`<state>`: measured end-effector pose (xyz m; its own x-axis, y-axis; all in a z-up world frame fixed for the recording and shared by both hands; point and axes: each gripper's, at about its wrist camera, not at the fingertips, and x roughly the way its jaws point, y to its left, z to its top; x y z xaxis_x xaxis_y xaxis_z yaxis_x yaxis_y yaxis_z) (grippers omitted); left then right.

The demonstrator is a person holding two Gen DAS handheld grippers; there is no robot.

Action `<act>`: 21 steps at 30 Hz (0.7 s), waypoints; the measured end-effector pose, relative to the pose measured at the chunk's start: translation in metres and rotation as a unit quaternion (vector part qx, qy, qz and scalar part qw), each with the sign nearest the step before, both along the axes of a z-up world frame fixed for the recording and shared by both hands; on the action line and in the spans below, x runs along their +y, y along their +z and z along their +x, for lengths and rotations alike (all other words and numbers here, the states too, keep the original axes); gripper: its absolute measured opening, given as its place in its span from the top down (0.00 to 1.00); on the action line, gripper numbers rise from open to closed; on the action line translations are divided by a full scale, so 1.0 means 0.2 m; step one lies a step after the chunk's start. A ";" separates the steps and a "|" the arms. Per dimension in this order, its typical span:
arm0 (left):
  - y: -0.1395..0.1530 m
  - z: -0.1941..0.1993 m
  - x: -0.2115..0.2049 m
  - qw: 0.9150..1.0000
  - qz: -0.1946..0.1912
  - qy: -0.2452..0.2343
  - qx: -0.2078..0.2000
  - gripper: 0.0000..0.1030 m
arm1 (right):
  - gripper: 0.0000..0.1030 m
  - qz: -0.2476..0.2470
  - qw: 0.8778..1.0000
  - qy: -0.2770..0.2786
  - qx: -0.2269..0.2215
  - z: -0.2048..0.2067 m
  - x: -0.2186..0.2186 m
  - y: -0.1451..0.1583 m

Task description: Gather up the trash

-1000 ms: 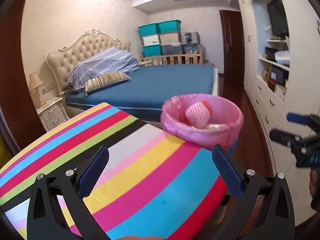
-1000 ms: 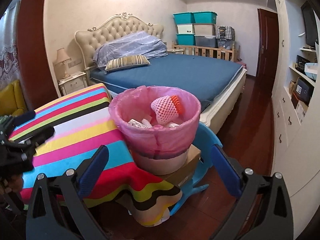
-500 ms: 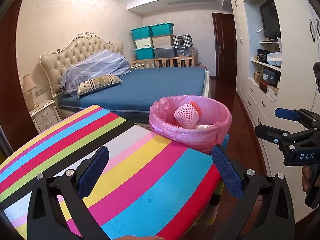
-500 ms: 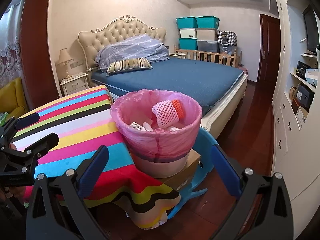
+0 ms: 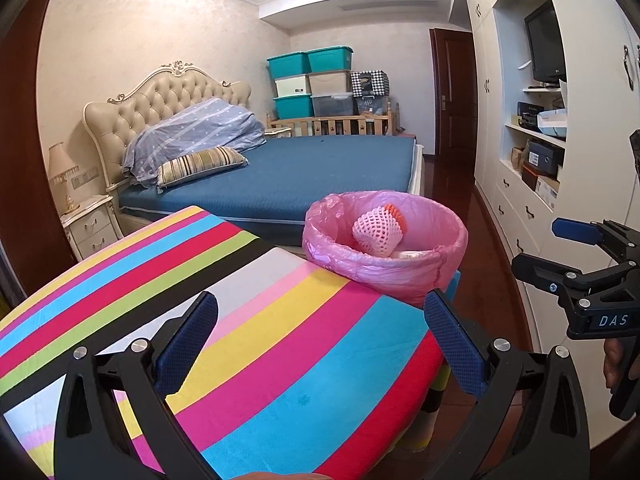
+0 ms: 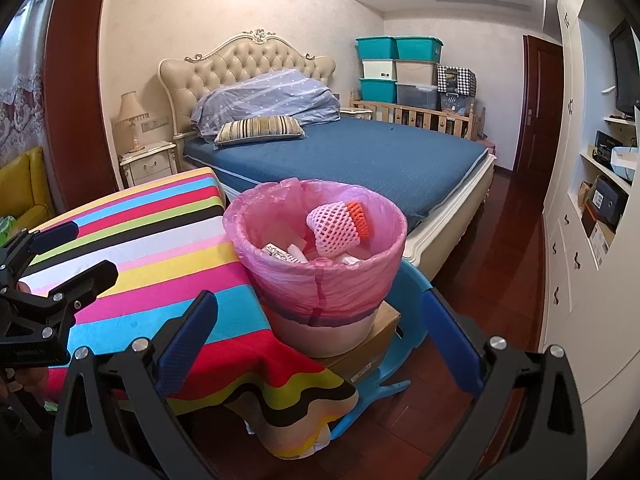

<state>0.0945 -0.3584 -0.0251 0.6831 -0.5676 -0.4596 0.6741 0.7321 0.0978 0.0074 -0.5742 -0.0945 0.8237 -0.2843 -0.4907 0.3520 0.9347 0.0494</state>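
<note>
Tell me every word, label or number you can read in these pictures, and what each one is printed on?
"DAS": on the black body of the right gripper, seen from the left wrist view.
Logo on the TV: too small to read.
Labels on the shelf boxes and the cardboard box under the trash bin: blurred, unreadable.
Print on the left gripper: too faint.

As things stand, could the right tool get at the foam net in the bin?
Probably yes. The right tool is open and faces the bin; the foam net lies on top, uncovered, with nothing between.
</note>
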 end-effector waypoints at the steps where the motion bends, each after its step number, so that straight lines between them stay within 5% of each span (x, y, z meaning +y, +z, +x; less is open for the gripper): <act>1: 0.00 0.00 0.00 1.000 -0.001 0.000 0.001 0.06 | 0.05 0.000 1.000 0.000 0.000 0.00 0.00 0.00; 21: -0.04 0.00 -0.01 1.000 -0.004 0.002 0.009 0.06 | 0.05 -0.002 1.000 -0.003 -0.001 0.00 -0.01 -0.01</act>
